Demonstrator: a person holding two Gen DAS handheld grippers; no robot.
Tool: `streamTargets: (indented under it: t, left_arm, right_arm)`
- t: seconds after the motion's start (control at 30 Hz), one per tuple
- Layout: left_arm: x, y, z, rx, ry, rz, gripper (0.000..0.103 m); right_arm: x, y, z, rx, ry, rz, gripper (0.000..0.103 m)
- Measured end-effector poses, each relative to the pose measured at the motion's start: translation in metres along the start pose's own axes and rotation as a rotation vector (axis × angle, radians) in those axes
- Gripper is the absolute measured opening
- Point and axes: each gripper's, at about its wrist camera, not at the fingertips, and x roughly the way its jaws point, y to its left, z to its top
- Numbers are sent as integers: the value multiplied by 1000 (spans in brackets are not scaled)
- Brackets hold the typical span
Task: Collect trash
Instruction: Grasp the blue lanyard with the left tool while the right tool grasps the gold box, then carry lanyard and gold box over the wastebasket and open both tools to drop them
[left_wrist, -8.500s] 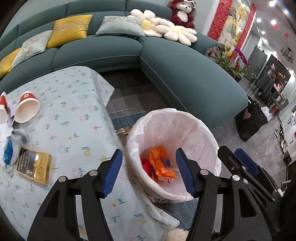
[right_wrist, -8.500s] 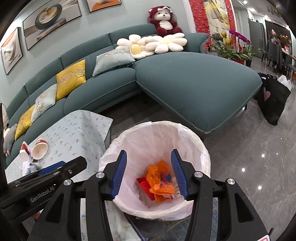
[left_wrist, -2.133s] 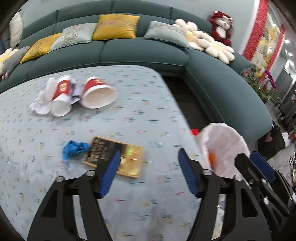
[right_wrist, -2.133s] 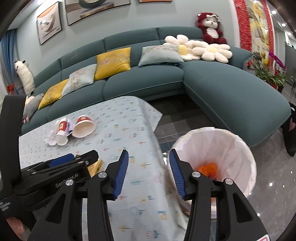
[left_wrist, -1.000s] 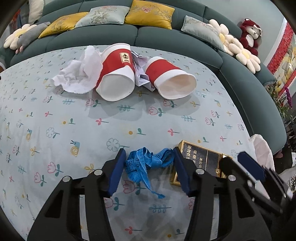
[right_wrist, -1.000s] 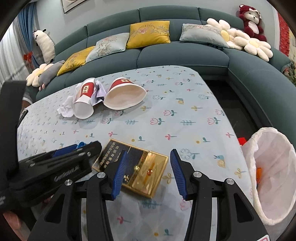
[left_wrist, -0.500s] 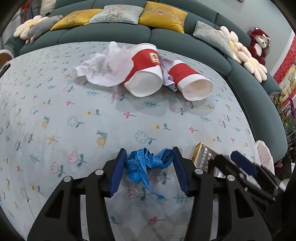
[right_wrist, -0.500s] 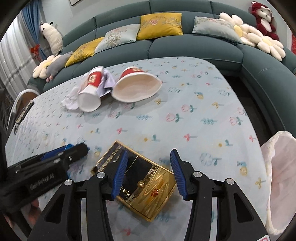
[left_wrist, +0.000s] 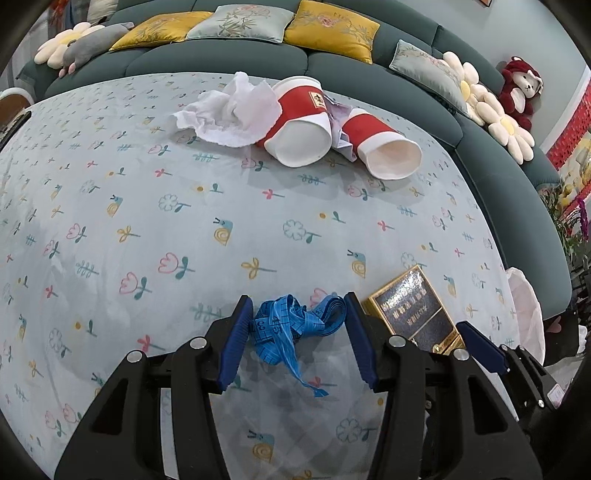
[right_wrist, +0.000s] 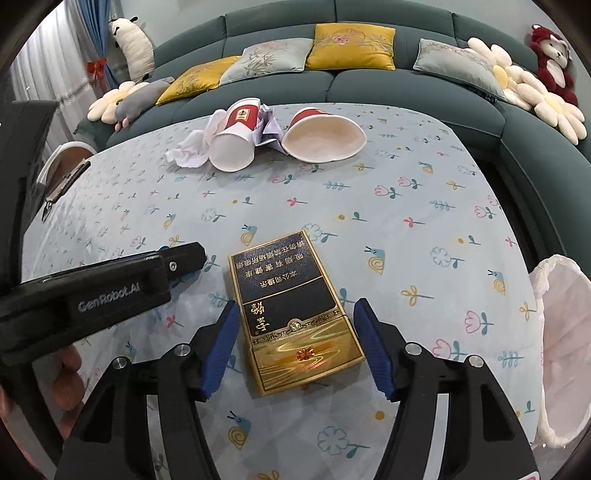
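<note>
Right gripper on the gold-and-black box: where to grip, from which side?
Grip the gold-and-black box across its two long edges, coming from above. It lies flat on the tablecloth, its short gold end nearest the right gripper, whose fingers already straddle it, just opened, not touching.

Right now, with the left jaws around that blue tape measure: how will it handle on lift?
The tape measure is a loose tangle, so probably floppy and light. One tail trails toward the camera and will likely dangle. Left gripper jaws bracket only the bunch; strands may slip out.
</note>
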Motion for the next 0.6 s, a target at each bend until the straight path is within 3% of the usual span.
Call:
streamTargets:
  t: [0.3, 0.37, 0.6]
  left_arm:
    - [-2, -7, -5, 6, 7, -5, 48]
    - [-3, -10, -6, 10, 8, -5, 48]
    - [-6, -30, -8, 48, 3, -13, 48]
  right_arm:
    - [-1, 7, -10, -48, 7, -48, 63]
    - [-2, 7, -12, -56, 5, -61, 59]
    - [-15, -17, -15, 22, -29, -90, 57]
